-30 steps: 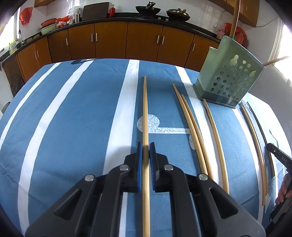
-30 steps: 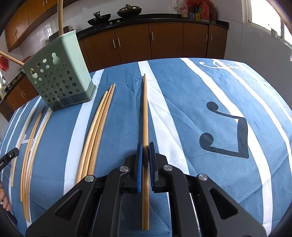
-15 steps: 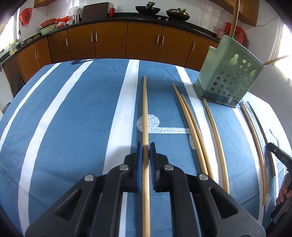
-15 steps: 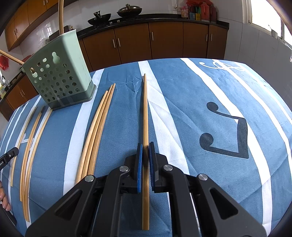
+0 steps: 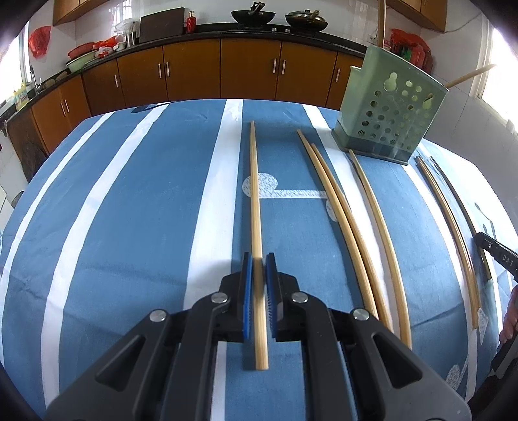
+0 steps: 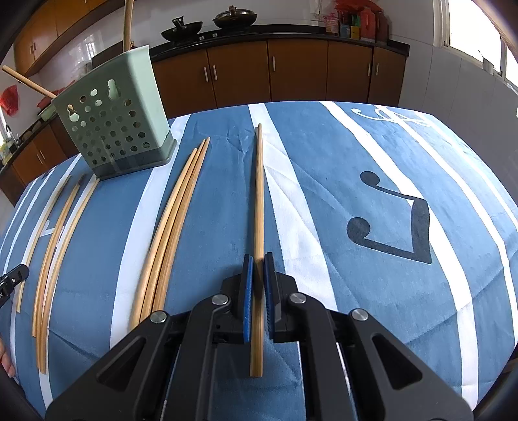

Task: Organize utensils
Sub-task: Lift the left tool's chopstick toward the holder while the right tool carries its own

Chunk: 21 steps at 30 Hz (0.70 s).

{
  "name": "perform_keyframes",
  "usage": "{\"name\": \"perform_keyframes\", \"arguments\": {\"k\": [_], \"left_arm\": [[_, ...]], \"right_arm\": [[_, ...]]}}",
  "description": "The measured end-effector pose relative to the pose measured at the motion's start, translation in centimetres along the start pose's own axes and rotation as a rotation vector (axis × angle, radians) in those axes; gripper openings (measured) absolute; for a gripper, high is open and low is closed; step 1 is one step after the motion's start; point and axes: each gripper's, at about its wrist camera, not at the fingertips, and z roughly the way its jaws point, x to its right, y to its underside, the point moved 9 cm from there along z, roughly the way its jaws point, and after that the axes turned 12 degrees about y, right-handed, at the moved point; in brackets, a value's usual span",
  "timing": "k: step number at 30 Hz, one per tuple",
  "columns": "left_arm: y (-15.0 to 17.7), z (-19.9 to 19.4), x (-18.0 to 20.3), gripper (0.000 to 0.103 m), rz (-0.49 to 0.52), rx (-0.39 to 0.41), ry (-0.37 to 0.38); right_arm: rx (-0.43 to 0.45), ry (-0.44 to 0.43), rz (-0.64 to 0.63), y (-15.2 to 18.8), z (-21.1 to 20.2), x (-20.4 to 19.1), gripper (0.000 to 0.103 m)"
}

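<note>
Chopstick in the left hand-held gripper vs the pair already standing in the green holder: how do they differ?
The held chopstick is clamped between the blue pads of the left hand-held gripper; the holder chopsticks are gripped by nothing. The held one points forward over the blue cloth; the holder ones rise out of the green holder, one upright, one leaning. All are plain light wood.

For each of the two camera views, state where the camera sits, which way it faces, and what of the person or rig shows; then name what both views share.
Left wrist: on the left gripper, facing forward and down across the blue-and-white striped tablecloth; its jaws clamp a bamboo chopstick; the other gripper's tip and some fingers show at right.
Right wrist: on the right gripper, same heading; its jaws clamp another bamboo chopstick.
Shared: the perforated green plastic utensil holder, loose chopsticks, brown cabinets.
</note>
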Motion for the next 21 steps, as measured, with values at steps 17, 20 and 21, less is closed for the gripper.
{"name": "perform_keyframes", "arguments": {"k": [17,20,21], "left_arm": [[-3.6,-4.6,0.0,0.008,0.007,0.107,0.012],[-5.5,-6.6,0.5,0.008,0.012,0.173,0.022],[-5.9,-7.0,0.7,0.008,0.012,0.187,0.026]], "right_arm": [[0.156,-0.05,0.106,-4.6,-5.8,2.6,0.007],[0.192,-0.054,0.12,-5.5,-6.8,2.9,0.007],[0.202,-0.056,0.124,-5.8,-7.1,3.0,0.007]]}}
